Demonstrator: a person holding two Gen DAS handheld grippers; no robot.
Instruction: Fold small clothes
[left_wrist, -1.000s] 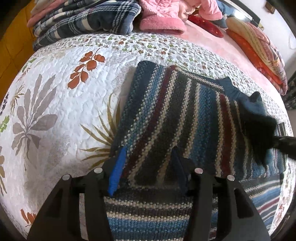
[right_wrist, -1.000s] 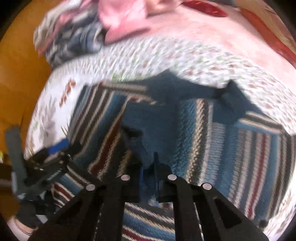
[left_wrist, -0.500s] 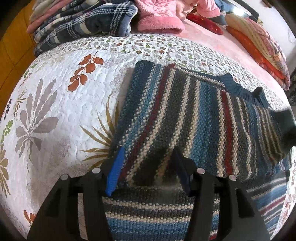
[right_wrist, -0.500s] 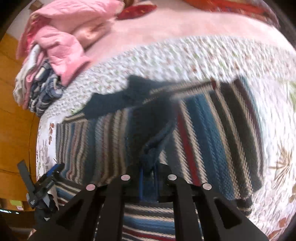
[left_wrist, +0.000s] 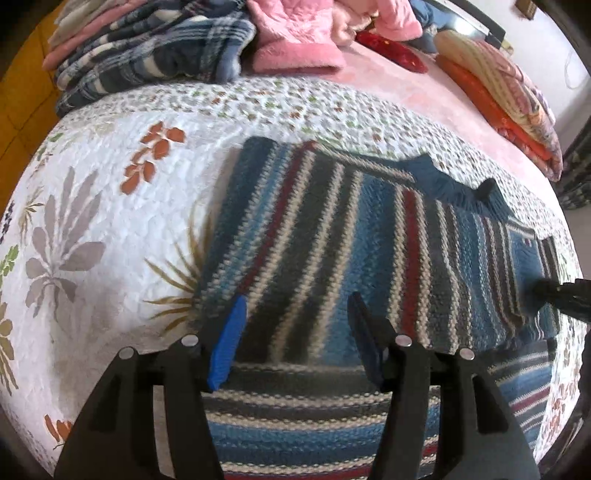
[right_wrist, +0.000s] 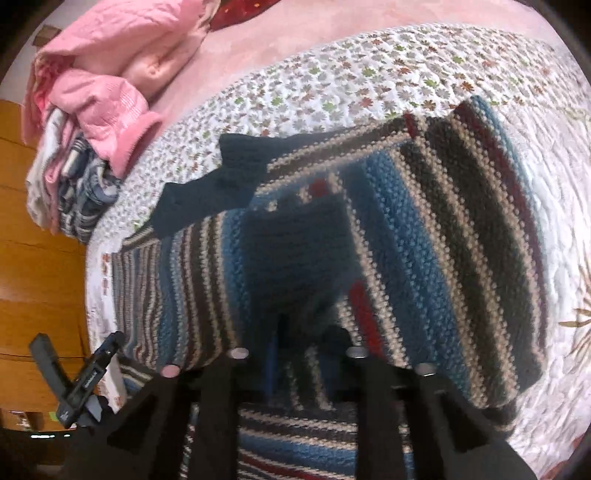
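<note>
A small knitted sweater with blue, grey, cream and red stripes lies flat on the quilted bedspread. My left gripper stands open just above the sweater's near edge, with nothing between its fingers. One sleeve with a dark blue cuff lies folded across the sweater's body. My right gripper is right at that cuff, its jaws parted. Its fingertips are partly hidden by the knit. The left wrist view shows the right gripper at the sleeve on the far right. The left gripper shows at the lower left.
Folded plaid clothes and pink garments are piled at the back of the bed. Folded orange and striped blankets lie at the back right. A wooden panel stands beside the bed.
My right gripper carried the dark-cuffed sleeve over the sweater and laid it on the body, and its jaws have widened. The left gripper stayed open in place.
</note>
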